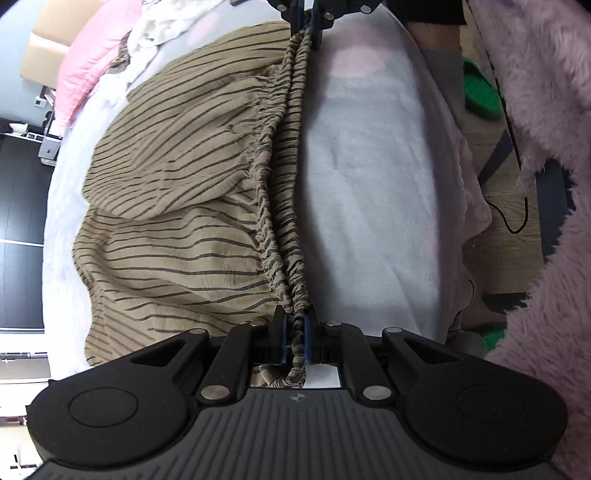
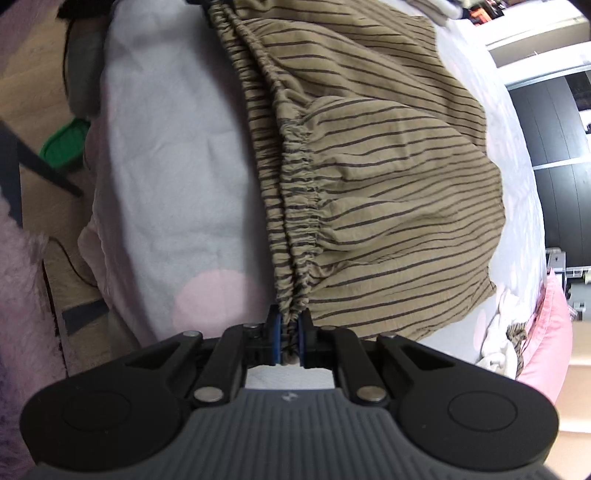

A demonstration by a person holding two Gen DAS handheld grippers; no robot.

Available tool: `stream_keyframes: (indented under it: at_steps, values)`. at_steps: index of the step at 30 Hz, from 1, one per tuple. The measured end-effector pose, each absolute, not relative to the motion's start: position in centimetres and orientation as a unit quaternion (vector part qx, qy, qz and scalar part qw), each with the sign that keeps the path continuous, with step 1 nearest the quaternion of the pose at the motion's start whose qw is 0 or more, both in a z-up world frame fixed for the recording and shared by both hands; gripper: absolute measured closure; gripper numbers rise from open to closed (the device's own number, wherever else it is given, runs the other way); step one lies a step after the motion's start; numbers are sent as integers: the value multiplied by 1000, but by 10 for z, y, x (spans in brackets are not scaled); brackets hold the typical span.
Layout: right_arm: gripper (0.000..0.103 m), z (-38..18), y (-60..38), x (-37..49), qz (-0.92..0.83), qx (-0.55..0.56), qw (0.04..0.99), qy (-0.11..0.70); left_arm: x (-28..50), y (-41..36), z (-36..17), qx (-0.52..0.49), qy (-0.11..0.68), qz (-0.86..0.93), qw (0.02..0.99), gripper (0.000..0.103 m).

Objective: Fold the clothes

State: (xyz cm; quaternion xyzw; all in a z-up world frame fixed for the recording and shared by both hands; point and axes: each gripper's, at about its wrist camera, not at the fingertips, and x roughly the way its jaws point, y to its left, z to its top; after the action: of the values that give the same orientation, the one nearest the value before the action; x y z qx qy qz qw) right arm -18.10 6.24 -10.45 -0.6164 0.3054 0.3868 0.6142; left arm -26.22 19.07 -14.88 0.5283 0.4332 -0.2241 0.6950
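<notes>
A tan garment with thin dark stripes (image 1: 177, 192) (image 2: 388, 177) hangs by its gathered elastic waistband (image 1: 284, 184) (image 2: 295, 177), stretched taut between my two grippers over a pale bed sheet (image 1: 369, 177) (image 2: 166, 155). My left gripper (image 1: 295, 325) is shut on one end of the waistband. My right gripper (image 2: 290, 325) is shut on the other end; it also shows at the top of the left wrist view, right gripper (image 1: 308, 26). The garment's body bulges and drapes to one side of the band.
A pink pillow (image 1: 92, 62) (image 2: 546, 332) and crumpled white cloth (image 1: 159, 26) (image 2: 498, 343) lie at the bed's far end. A fluffy lilac sleeve (image 1: 546, 110) and wooden floor with a green slipper (image 1: 480, 92) (image 2: 62, 144) flank the bed's near edge. Dark cabinets (image 2: 554, 129) stand beyond.
</notes>
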Motion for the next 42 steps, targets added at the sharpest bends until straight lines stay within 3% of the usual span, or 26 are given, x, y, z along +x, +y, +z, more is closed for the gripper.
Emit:
stream_keyframes:
  at_steps: [3, 6, 11, 19, 25, 31, 42]
  values:
    - [91, -113, 69, -179, 386, -628, 603, 304, -262, 189, -159, 531, 438, -227, 689, 94]
    - [78, -110, 70, -175, 394, -624, 601, 307, -262, 190, -157, 516, 438, -232, 699, 87]
    - [72, -90, 67, -176, 413, -608, 606, 304, -259, 199, -114, 441, 419, -262, 749, 53]
    - [67, -28, 48, -156, 419, -547, 646, 329, -210, 259, -56, 279, 447, -215, 822, 53]
    - [74, -5, 29, -110, 350, -472, 721, 366, -153, 333, -40, 163, 451, -102, 872, 54]
    - [75, -1, 20, -25, 275, -351, 794, 413, -99, 400, -48, 75, 473, 26, 877, 62]
    - [76, -28, 18, 106, 185, -158, 843, 479, -21, 456, -79, -70, 476, 93, 872, 62]
